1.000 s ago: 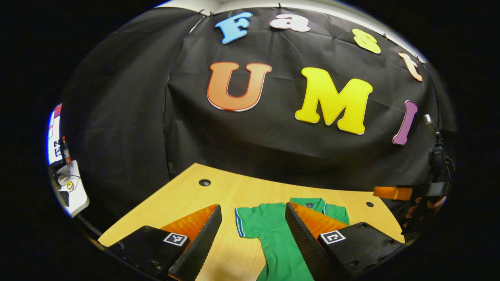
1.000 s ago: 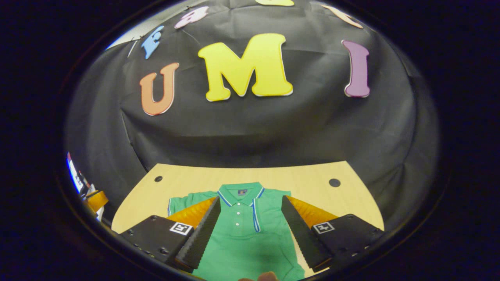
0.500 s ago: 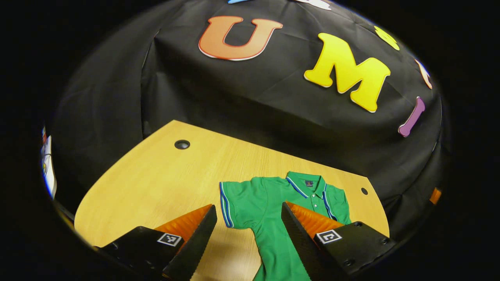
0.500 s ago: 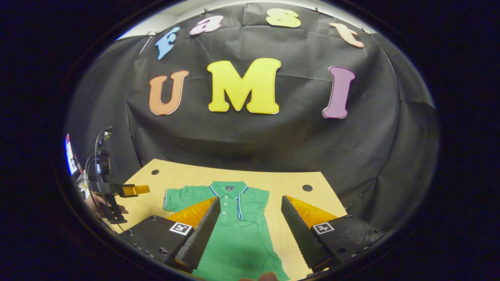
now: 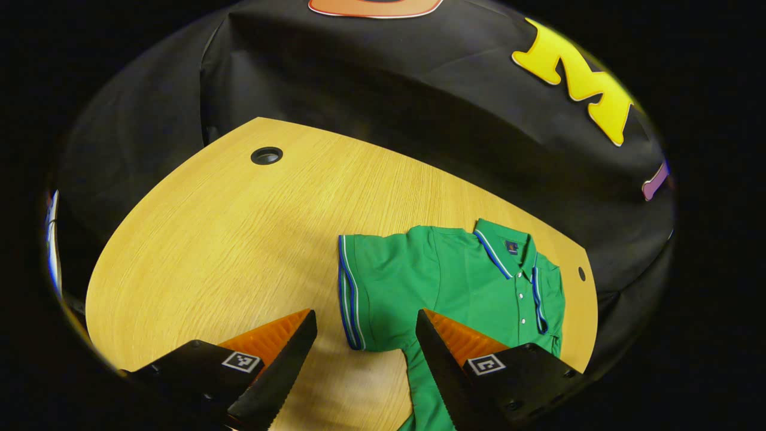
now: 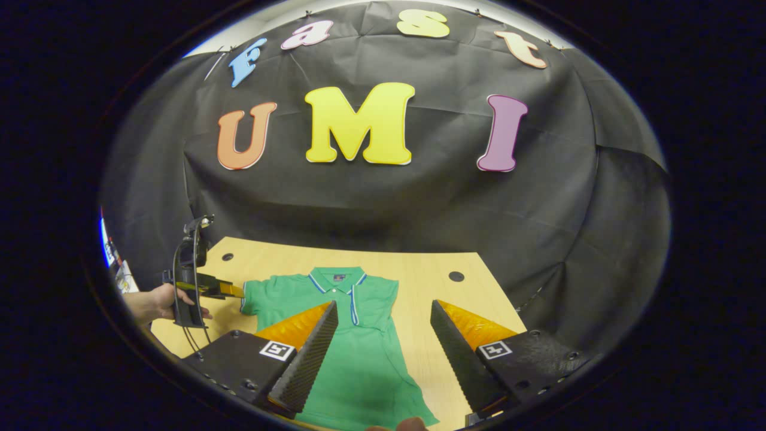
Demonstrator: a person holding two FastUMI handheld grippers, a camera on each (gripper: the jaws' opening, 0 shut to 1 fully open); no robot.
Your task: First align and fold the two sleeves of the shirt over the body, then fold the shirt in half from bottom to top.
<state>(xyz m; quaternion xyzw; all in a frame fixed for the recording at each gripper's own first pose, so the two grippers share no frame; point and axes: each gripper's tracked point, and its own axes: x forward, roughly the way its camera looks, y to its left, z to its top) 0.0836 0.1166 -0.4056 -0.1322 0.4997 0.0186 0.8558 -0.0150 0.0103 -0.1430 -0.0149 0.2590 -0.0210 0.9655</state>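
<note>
Table (image 5: 239, 239): light wood-grain top, round cable holes (image 5: 266, 155). Lying flat on it: green polo shirt (image 5: 461, 281), striped collar and sleeve hem.

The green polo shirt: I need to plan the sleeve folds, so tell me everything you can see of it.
The green polo shirt lies flat, face up on the wooden table, collar toward the booth wall. It looks like knit fabric, with blue-and-white trim on collar, placket and sleeve cuff, and white buttons. One sleeve is spread out, unfolded. Neither gripper touches it.
</note>
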